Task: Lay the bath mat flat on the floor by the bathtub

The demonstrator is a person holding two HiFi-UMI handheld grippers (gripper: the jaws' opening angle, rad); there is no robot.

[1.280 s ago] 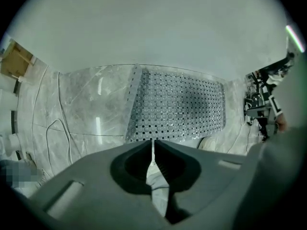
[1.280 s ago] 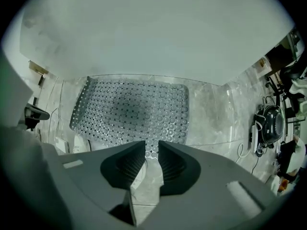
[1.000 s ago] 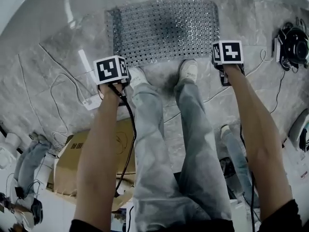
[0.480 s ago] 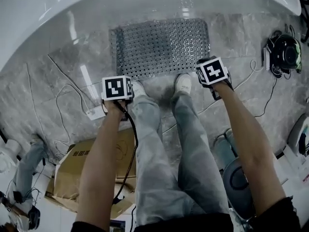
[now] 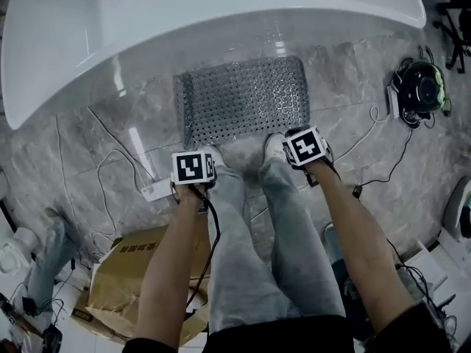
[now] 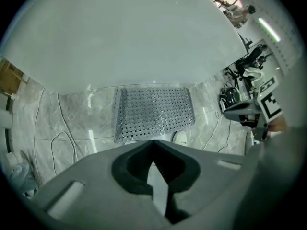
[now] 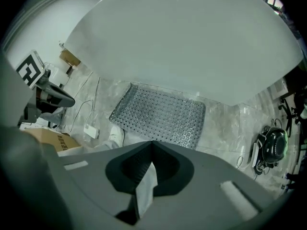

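The grey perforated bath mat (image 5: 243, 98) lies flat on the marble floor, right against the white bathtub (image 5: 184, 20). Both grippers hang above the floor on the near side of the mat, apart from it and pointing down. My left gripper (image 5: 193, 173) is over the left shoe; in the left gripper view its jaws (image 6: 153, 142) meet with nothing between them, the mat (image 6: 153, 113) beyond. My right gripper (image 5: 307, 153) is by the right shoe; its jaws (image 7: 152, 143) are also shut and empty, the mat (image 7: 160, 115) ahead.
The person's two pale shoes (image 5: 274, 145) stand at the mat's near edge. White cables and a power strip (image 5: 154, 190) lie at the left, a cardboard box (image 5: 125, 271) behind them. A black round device (image 5: 419, 87) with cords sits at the right.
Both grippers have lifted away from the mat's near corners and drawn back toward the person. The view has pulled up, showing more of the tub. The mat stays flat.
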